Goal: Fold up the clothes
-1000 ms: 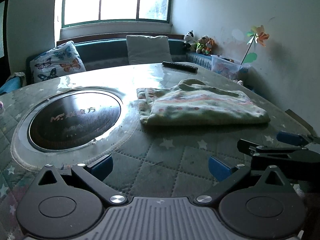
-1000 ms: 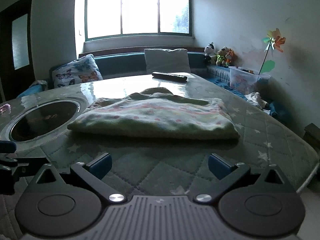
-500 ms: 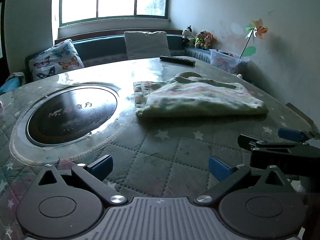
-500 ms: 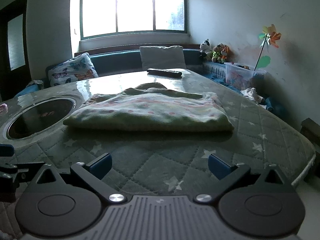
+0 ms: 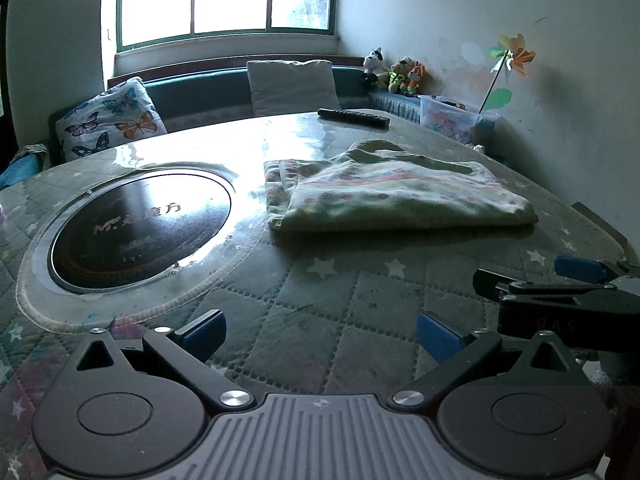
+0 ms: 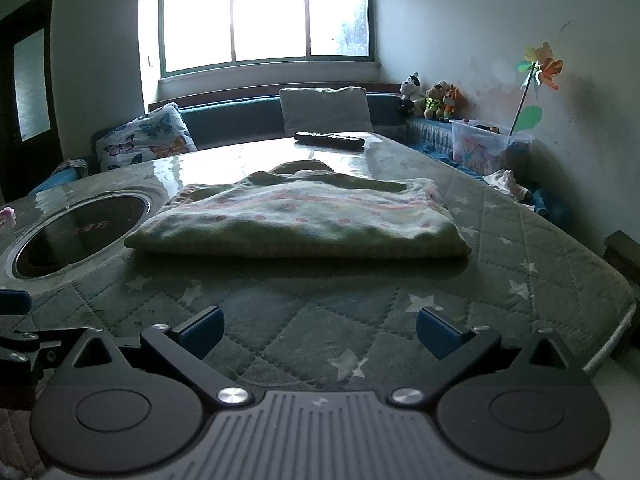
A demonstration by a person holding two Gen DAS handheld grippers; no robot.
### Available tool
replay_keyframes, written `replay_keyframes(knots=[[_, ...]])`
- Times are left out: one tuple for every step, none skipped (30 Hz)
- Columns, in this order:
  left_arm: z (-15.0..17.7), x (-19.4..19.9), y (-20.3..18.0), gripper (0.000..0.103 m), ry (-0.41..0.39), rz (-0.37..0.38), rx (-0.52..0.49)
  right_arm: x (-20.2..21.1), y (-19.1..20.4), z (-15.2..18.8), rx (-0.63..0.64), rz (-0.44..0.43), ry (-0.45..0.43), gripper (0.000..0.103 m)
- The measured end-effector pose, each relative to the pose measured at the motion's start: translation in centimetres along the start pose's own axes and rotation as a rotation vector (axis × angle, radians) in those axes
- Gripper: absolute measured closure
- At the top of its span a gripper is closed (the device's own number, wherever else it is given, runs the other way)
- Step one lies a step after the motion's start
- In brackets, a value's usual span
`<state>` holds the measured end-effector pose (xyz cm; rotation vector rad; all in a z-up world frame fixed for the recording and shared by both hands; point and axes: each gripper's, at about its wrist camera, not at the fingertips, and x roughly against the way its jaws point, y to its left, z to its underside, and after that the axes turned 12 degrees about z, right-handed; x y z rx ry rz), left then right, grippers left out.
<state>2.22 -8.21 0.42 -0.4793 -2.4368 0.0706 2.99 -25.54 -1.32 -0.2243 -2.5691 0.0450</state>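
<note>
Lying folded into a compact rectangle on the quilted tabletop [image 6: 500, 248], the pale patterned garment [image 6: 304, 216] looks finished, with no other clothes in view to fold. Both the left gripper [image 5: 318, 330] and right gripper [image 6: 318, 330] hover near the tabletop's front edge, well short of it, jaws wide and empty.
</note>
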Motion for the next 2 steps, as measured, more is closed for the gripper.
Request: replay_keyframes(knots=[[-0.02, -0.06, 0.04, 0.0, 0.002, 0.003, 0.001, -0.04, 0.03, 0.01, 0.001, 0.0, 0.002, 0.0], [-0.04, -0.13, 0.05, 0.0, 0.004, 0.005, 0.001, -0.11, 0.05, 0.01, 0.002, 0.0, 0.004, 0.0]])
